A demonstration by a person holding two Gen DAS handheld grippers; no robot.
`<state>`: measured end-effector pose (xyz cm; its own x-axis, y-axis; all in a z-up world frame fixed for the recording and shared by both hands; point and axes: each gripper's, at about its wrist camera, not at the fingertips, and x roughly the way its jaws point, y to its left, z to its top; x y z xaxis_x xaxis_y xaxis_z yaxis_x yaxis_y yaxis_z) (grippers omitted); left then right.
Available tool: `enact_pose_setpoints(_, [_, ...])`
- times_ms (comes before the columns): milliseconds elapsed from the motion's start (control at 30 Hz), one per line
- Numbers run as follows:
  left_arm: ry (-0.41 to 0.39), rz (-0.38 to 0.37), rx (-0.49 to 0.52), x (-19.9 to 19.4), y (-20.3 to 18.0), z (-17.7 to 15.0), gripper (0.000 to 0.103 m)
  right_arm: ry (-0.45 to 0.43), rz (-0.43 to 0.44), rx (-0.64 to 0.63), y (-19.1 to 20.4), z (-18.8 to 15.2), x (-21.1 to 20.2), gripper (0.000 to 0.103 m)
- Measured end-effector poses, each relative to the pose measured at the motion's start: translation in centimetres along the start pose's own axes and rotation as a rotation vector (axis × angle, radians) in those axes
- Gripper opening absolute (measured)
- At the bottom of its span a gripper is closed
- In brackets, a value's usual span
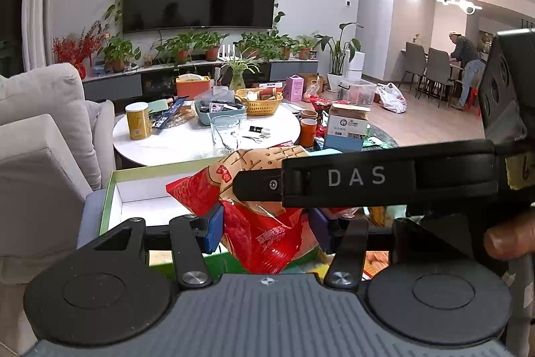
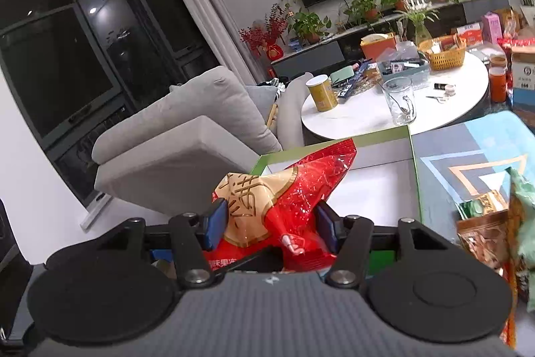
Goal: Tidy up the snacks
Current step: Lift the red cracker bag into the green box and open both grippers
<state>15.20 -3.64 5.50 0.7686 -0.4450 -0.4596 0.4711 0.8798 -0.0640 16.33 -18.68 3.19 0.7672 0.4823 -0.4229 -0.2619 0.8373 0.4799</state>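
Nearest, a red-and-gold snack bag [image 2: 284, 206] is pinched between both the left gripper [image 1: 264, 225] and the right gripper [image 2: 271, 225], lifted above a green-rimmed box [image 2: 413, 153], seemingly empty. Further snack packets [image 2: 485, 233] are left unsorted at right; a yellow basket [image 1: 259, 104] holding items is seen far off.
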Motion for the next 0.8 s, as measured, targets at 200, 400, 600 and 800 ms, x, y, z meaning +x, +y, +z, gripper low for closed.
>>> enact_pose_setpoints(200, [0.03, 0.008, -0.01, 2.8, 1.0, 0.2, 0.05, 0.01, 0.008, 0.046, -1.8, 0.4, 2.3, 0.023])
enact_pose_setpoints(400, [0.078, 0.016, -0.034, 6.1, 2.2, -0.2, 0.05, 0.046, -0.004, 0.078, -3.2, 0.4, 4.9, 0.023])
enact_pose_setpoints(600, [0.116, 0.017, -0.047, 8.3, 3.1, -0.7, 0.05, 0.072, -0.022, 0.108, -4.5, 0.1, 6.6, 0.023])
enact_pose_setpoints(800, [0.097, 0.043, -0.049, 10.2, 3.1, -0.7, 0.049, 0.036, -0.063, 0.116, -5.0, -0.1, 7.3, 0.023])
